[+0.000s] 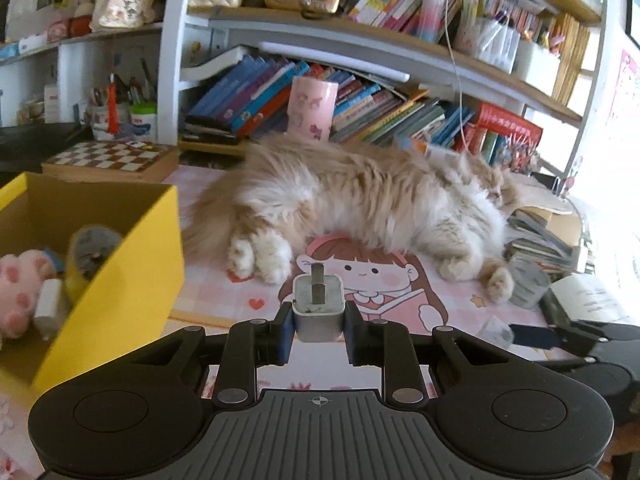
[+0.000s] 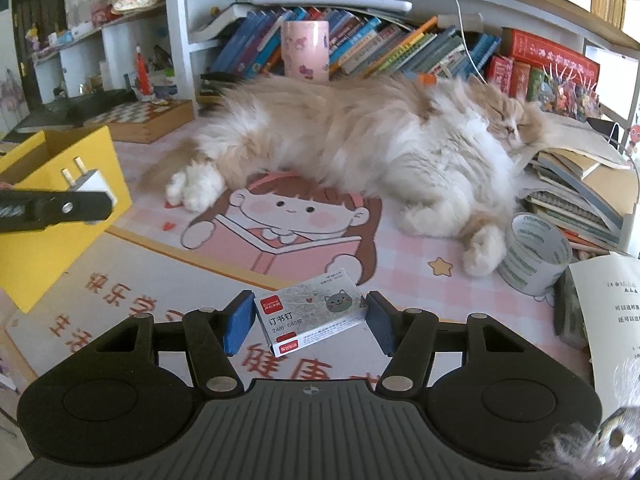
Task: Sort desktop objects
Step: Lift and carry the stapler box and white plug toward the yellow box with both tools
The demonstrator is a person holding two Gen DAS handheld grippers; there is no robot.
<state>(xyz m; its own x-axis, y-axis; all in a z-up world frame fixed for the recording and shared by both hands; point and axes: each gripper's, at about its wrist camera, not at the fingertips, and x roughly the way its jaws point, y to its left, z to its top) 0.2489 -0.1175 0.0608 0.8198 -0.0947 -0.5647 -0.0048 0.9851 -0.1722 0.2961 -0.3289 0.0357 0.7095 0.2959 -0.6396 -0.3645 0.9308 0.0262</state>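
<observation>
Jaws of left gripper (image 1: 318,326) pinch a boxy white plug (image 1: 318,312), prongs up

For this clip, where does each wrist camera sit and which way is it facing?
Left wrist: on the left gripper, looking forward over the white two-pin charger plug it grips; the right gripper's tip shows.
Right wrist: on the right gripper, whose jaws flank the small staple box; the left gripper shows too.
Shared: fluffy cream cat, yellow cardboard box, pink cartoon desk mat.
</observation>
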